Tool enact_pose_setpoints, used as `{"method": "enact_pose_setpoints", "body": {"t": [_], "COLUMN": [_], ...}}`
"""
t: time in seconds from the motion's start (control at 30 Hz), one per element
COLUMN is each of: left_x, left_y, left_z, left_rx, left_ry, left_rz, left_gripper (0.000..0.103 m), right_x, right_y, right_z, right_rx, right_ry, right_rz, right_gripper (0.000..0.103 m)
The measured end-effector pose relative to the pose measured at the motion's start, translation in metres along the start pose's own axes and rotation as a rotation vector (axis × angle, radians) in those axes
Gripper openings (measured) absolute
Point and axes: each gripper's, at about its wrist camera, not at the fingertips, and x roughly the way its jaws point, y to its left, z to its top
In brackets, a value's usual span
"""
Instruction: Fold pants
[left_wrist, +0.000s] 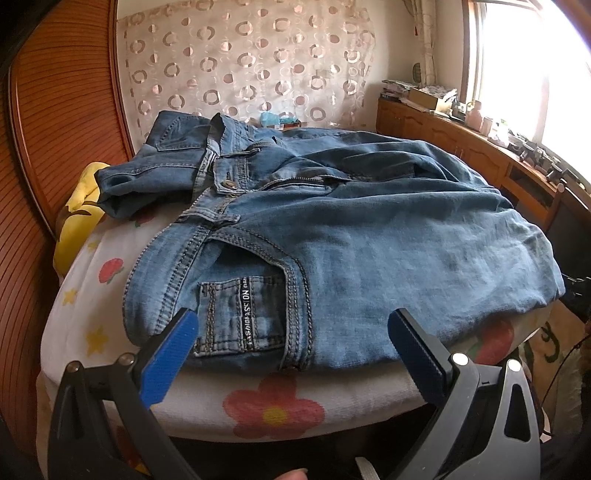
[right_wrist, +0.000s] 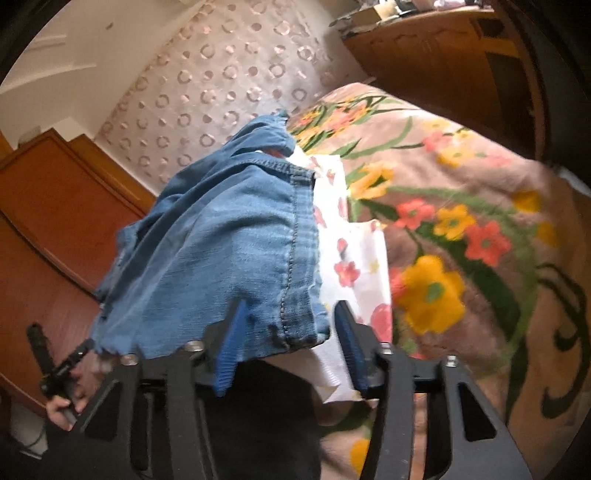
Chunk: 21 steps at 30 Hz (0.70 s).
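Blue jeans lie folded lengthwise on a white flowered cloth, waistband and button to the left, coin pocket nearest me. My left gripper hovers open over the near edge of the jeans at the pocket, pads apart and touching nothing. In the right wrist view the leg end of the jeans hangs toward me. Its hem corner sits between the blue pads of my right gripper. The left pad is under the denim, while the right pad stands a little clear of the hem.
A brown floral bedspread lies under the white cloth. A wooden headboard and a yellow item are at the left. A cluttered wooden cabinet runs under the window. A hand holds the other gripper's handle.
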Motion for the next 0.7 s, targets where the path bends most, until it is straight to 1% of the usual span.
{"method": "enact_pose_setpoints", "body": {"t": [0.07, 0.17, 0.27, 0.37, 0.5, 0.57, 0.63, 0.7], "left_x": [0.001, 0.0, -0.002, -0.006, -0.005, -0.004, -0.003, 0.0], "left_y": [0.001, 0.004, 0.016, 0.035, 0.059, 0.069, 0.076, 0.084], "left_z": [0.0, 0.0, 0.002, 0.004, 0.005, 0.004, 0.002, 0.001], "left_rx": [-0.005, -0.017, -0.042, -0.08, -0.116, -0.123, -0.133, -0.145], "left_ry": [0.0, -0.003, -0.011, -0.023, -0.007, -0.004, 0.0, 0.003], "left_rz": [-0.001, 0.006, 0.013, 0.021, 0.03, 0.043, 0.038, 0.033], "left_gripper": [0.103, 0.103, 0.103, 0.103, 0.103, 0.103, 0.102, 0.1], "right_x": [0.001, -0.004, -0.016, -0.032, -0.05, -0.055, -0.056, -0.055], "right_y": [0.005, 0.014, 0.022, 0.032, 0.052, 0.062, 0.072, 0.081], "right_z": [0.0, 0.0, 0.002, 0.011, 0.022, 0.026, 0.029, 0.032], "right_rx": [-0.026, -0.069, -0.099, -0.134, -0.191, -0.217, -0.245, -0.272], "right_ry": [0.008, -0.001, -0.024, -0.067, -0.123, -0.139, -0.148, -0.15], "right_rz": [-0.012, -0.031, -0.053, -0.075, -0.103, -0.096, -0.105, -0.116], "right_gripper": [0.019, 0.014, 0.013, 0.013, 0.013, 0.013, 0.013, 0.013]}}
